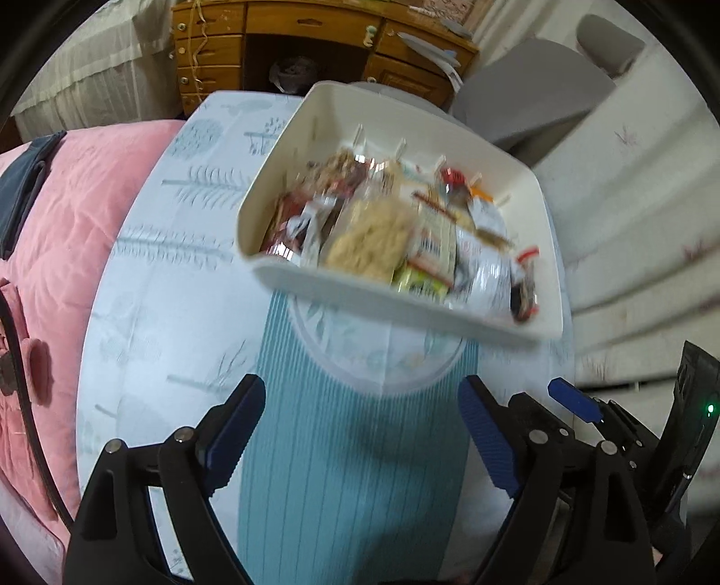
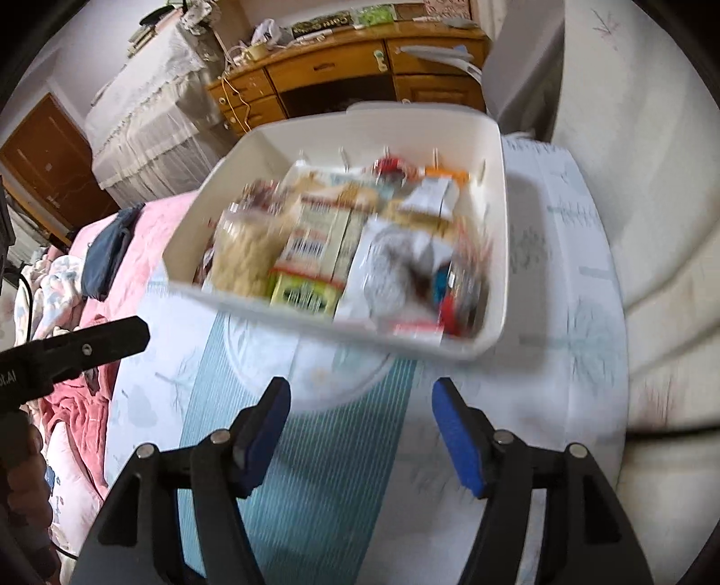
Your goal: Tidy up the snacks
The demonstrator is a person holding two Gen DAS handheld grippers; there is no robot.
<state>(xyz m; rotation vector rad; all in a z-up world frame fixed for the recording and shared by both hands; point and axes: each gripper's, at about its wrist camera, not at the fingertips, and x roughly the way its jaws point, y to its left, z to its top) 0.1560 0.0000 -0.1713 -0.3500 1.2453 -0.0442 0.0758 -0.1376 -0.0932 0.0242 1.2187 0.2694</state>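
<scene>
A white plastic bin (image 1: 279,153) full of several wrapped snacks (image 1: 373,238) stands on a small table with a pale blue and white cloth (image 1: 180,315). It also shows in the right wrist view (image 2: 495,216), with the snacks (image 2: 315,252) blurred. My left gripper (image 1: 360,405) is open and empty, just short of the bin's near rim. My right gripper (image 2: 360,405) is open and empty, also just in front of the bin. The right gripper's fingertip (image 1: 571,398) shows at the left view's right side.
A pink quilted bed (image 1: 58,252) with a dark blue garment (image 1: 22,189) lies left of the table. A wooden desk (image 1: 315,40) stands behind. A white sofa (image 1: 639,216) runs along the right. The left gripper's arm (image 2: 76,351) crosses the right view's left edge.
</scene>
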